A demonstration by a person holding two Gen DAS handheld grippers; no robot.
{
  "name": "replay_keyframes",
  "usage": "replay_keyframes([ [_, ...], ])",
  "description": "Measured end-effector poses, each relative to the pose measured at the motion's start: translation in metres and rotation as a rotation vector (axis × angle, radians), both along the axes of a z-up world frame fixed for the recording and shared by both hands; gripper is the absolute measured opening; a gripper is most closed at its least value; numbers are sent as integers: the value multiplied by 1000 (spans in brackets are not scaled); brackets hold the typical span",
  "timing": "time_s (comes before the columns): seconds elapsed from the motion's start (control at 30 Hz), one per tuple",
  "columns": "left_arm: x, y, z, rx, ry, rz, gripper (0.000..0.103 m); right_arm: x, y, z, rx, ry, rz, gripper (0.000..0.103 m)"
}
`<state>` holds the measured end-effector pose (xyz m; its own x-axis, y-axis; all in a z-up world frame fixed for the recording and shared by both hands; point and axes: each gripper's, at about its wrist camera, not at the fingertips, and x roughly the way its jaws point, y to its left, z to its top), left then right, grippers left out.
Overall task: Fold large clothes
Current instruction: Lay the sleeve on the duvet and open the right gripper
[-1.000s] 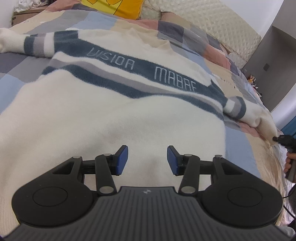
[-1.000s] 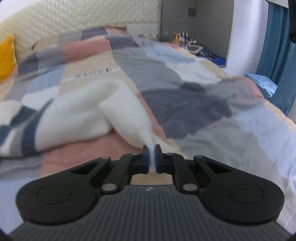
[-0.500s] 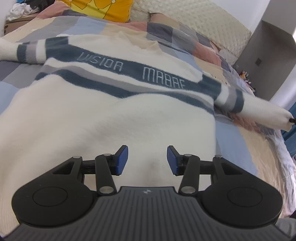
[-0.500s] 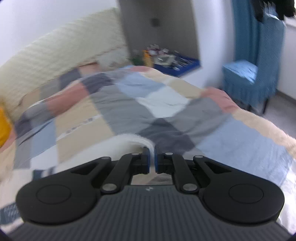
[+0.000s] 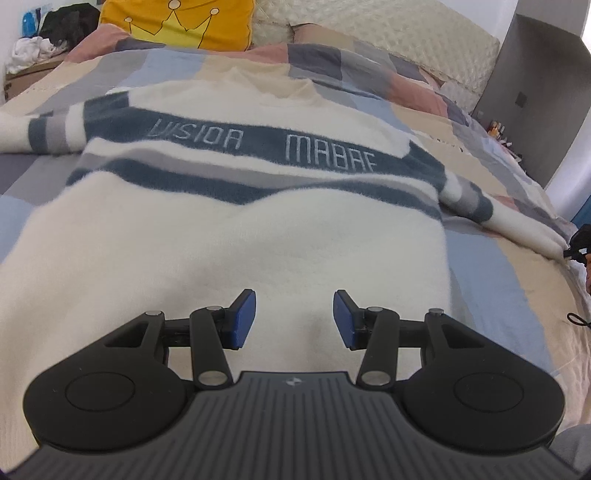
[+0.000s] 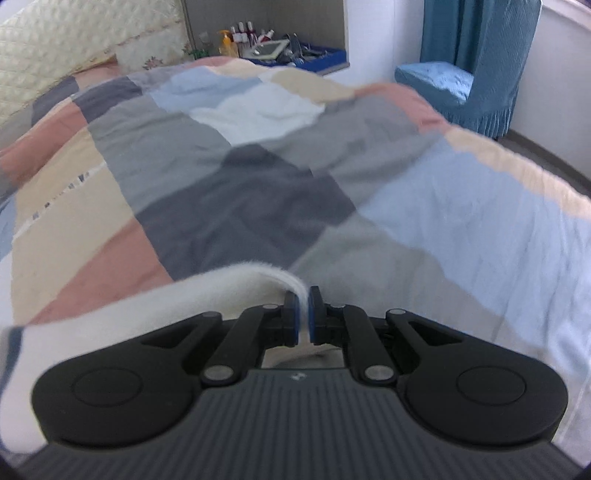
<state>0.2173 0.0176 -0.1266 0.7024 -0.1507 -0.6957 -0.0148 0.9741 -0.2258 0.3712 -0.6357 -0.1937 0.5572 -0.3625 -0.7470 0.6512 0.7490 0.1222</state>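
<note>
A cream sweater [image 5: 221,229] with dark blue and grey chest stripes and pale lettering lies flat, front up, on the patchwork bed. My left gripper [image 5: 294,319] is open and empty, hovering over the sweater's lower body near the hem. My right gripper [image 6: 303,314] is shut on the cuff of the sweater's right sleeve [image 6: 155,306] and holds it stretched out to the side. In the left wrist view that sleeve [image 5: 517,221] runs out to the far right, where the right gripper's tip [image 5: 578,247] shows. The left sleeve [image 5: 33,129] lies out to the left.
The patchwork duvet [image 6: 258,184] covers the whole bed. A yellow crown pillow [image 5: 177,22] and a quilted headboard [image 5: 406,40] are at the head. A blue chair [image 6: 458,88] and a shelf of bottles [image 6: 258,40] stand beyond the bed's right side.
My right gripper has pulled the sleeve cuff outward to the right, so the bunched sleeve now lies straight. The left gripper has stayed open over the sweater's body.
</note>
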Motion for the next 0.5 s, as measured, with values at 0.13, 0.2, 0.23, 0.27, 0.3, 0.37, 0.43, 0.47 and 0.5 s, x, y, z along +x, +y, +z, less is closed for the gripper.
replay_keyframes([
  [0.13,3,-2,-2,-12,11,-9,52,0,5,-8,-39,-9,23,8],
  [0.2,4,-2,-3,-8,14,-6,52,0,8,-8,-54,-9,23,8],
  [0.23,4,-3,-3,-12,13,-7,52,0,9,-8,-61,-7,24,8],
  [0.27,4,-3,-3,-15,12,-6,52,0,10,-7,-66,-6,25,9],
  [0.3,4,-2,-2,-15,11,-4,53,0,11,-6,-70,-5,27,9],
  [0.37,2,-2,0,-17,6,-4,53,-1,11,-2,-67,-2,27,11],
  [0.43,-1,1,7,-4,-12,2,52,-1,13,2,-78,19,36,12],
  [0.47,-3,2,11,3,-26,9,52,-1,15,5,-78,26,38,13],
  [0.5,-5,5,16,1,-41,16,53,-2,16,8,-78,29,38,15],
])
